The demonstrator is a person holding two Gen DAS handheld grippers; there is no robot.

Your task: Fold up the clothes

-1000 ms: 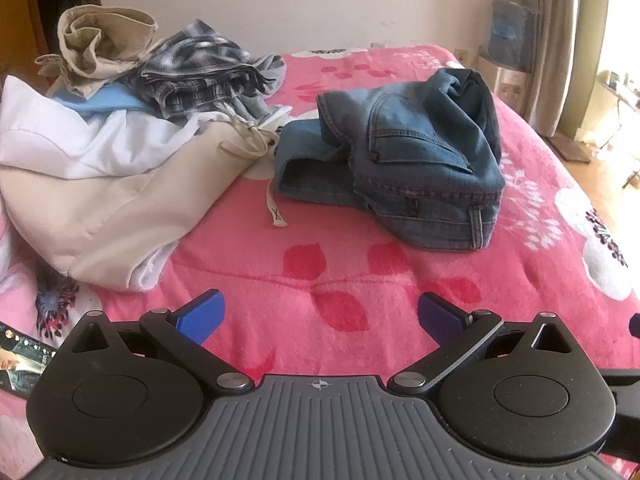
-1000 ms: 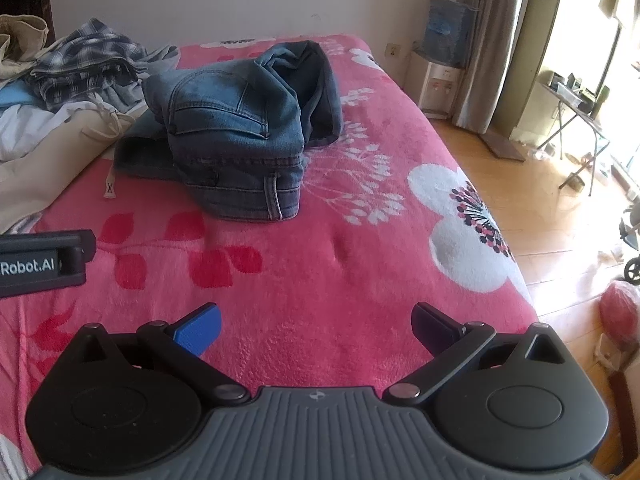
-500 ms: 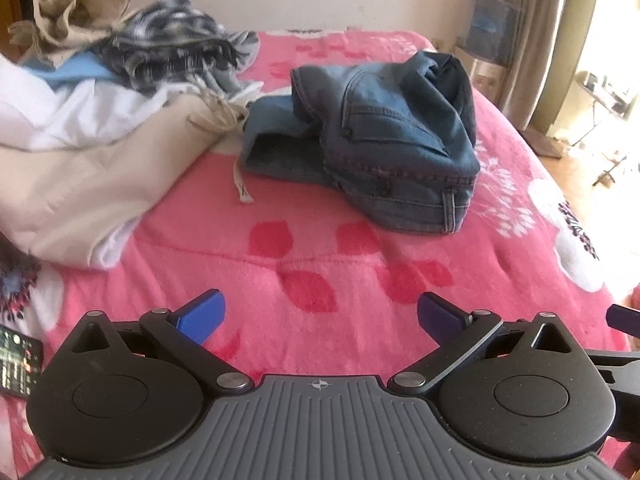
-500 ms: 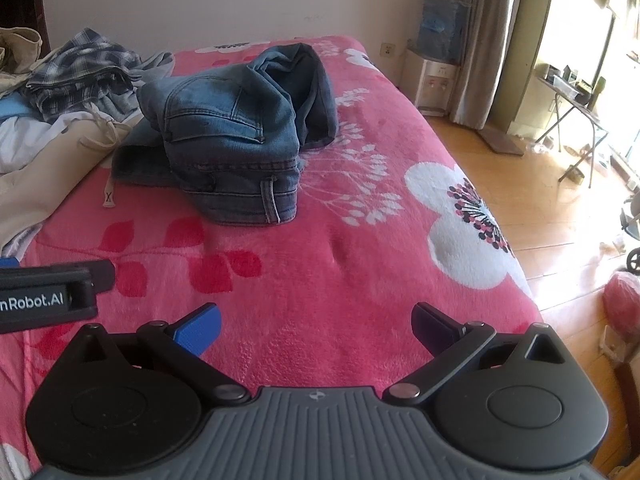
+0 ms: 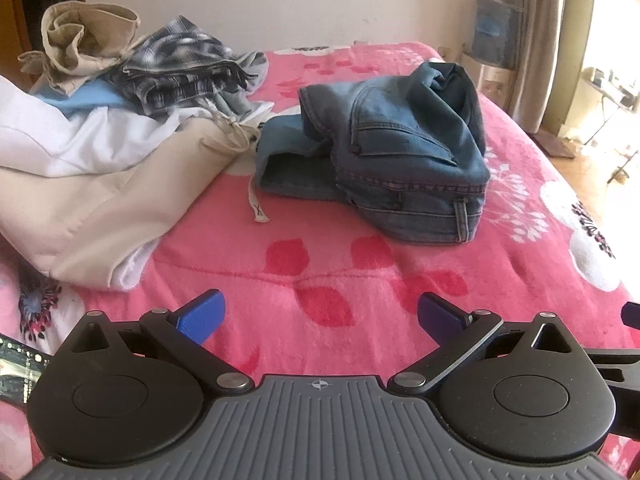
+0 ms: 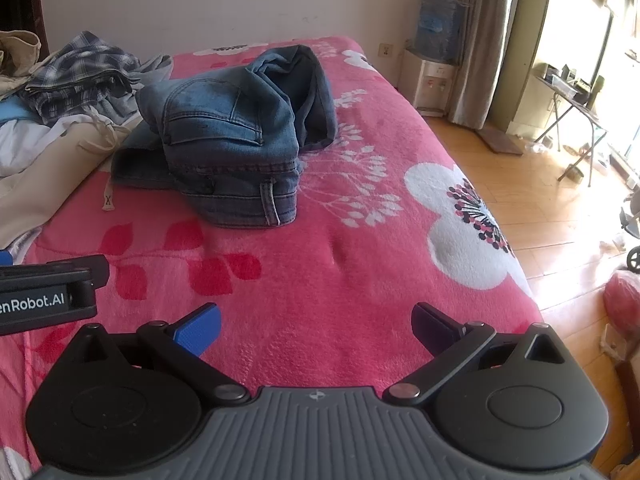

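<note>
My left gripper (image 5: 320, 314) hangs low over the pink fleece blanket with white flowers and red leaves (image 5: 320, 264), its blue-padded jaws spread wide with nothing between them. My right gripper (image 6: 316, 322) is the same, wide open and empty, over the near part of the blanket toward its right edge. The bundle of folded blue denim jeans (image 5: 384, 160) lies in the middle of the bed, well apart from both of us. Toward the bed's far left corner sits a heap of unfolded clothes: a cream drawstring garment (image 5: 100, 196) over white cloth, a grey plaid shirt (image 5: 180, 68) and crumpled khaki trousers (image 5: 84, 40) on top.
</note>
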